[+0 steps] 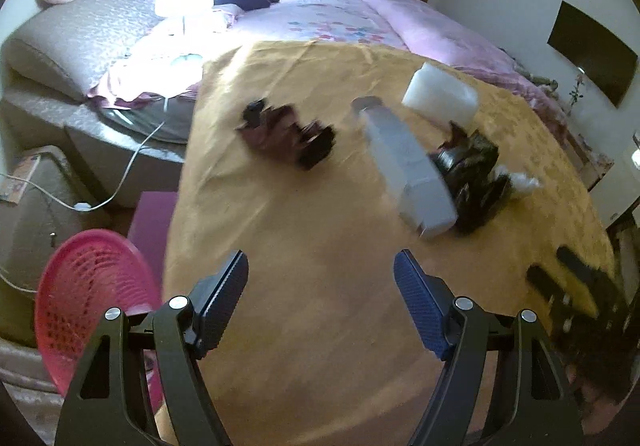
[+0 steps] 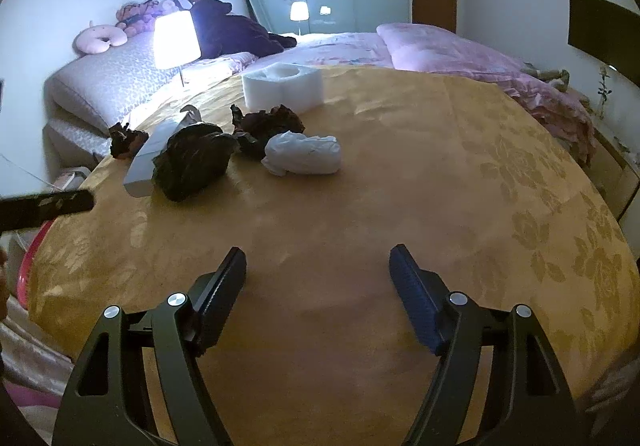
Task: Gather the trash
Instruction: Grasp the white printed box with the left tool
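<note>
Bedroom table under a gold cloth [image 2: 400,174] carries the trash toward its far left corner. Both the left gripper [image 1: 320,298] and right gripper [image 2: 318,290] gape, empty. The grey carton [image 1: 408,166], blurred, lies ahead-right of the left fingers, long axis running away; probably the left is nearer.

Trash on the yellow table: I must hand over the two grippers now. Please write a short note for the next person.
Left gripper: open, empty, above the table.
Right gripper: open, empty, above the near table edge.
Still on the table: white foam block, grey carton, dark crumpled bag, white crumpled bag, two brown paper wads.
Pink basket stands on the floor at the left; no trash visible in it.
Left to do: all pieces go into the basket.
</note>
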A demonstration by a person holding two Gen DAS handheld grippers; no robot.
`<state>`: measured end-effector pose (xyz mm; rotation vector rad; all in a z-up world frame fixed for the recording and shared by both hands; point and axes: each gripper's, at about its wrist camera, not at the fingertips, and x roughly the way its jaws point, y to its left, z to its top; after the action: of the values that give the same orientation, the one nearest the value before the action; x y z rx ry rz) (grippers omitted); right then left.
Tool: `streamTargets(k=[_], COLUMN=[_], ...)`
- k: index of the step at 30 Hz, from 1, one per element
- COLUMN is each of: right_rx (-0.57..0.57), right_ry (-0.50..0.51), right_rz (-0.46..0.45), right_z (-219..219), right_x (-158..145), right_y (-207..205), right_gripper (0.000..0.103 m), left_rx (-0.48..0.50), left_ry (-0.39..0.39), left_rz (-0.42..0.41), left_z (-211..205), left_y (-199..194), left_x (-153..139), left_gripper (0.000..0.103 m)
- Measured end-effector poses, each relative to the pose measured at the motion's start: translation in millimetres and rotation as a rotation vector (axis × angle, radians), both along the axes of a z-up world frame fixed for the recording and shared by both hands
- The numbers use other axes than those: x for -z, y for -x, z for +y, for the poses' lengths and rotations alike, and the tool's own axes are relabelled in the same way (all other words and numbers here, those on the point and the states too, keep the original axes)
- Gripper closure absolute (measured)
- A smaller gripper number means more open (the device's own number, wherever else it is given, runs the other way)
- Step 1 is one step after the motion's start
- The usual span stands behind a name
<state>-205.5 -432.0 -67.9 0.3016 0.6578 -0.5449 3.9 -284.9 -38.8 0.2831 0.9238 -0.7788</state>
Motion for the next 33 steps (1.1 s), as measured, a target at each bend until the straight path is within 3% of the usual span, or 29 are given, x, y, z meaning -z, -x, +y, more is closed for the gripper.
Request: streamTargets(k=[14,17,22,33], right_rx=[-0.003,-0.003,-0.004,-0.003], right_ry=[0.004,0.004,0.005,0.008], right_rz=[-0.005,-0.005,-0.005,-0.003], right_z=[2.9,3.0,3.3,3.5], right_x=[-0.1,-0.2,0.0,-0.6], right_y=[0.9,0.9,0.9,0.0], right_gripper=[0.031,0.031,0.031,0.031], left_rx=[0.009,0.031,0.049,0.106], left_ry=[-0.009,-0.031,-0.055,-0.049], left_rz=[0.015,0.028,0.037,0.045], left_z=[-80.0,-92.4,-97.2,-62.1], left_y=[-22.8,-23.4,-22.2,2.4], left_x=[-8.1,-0.4,11.0,11.2], left_gripper=[0.031,0.04,0.065,0.067])
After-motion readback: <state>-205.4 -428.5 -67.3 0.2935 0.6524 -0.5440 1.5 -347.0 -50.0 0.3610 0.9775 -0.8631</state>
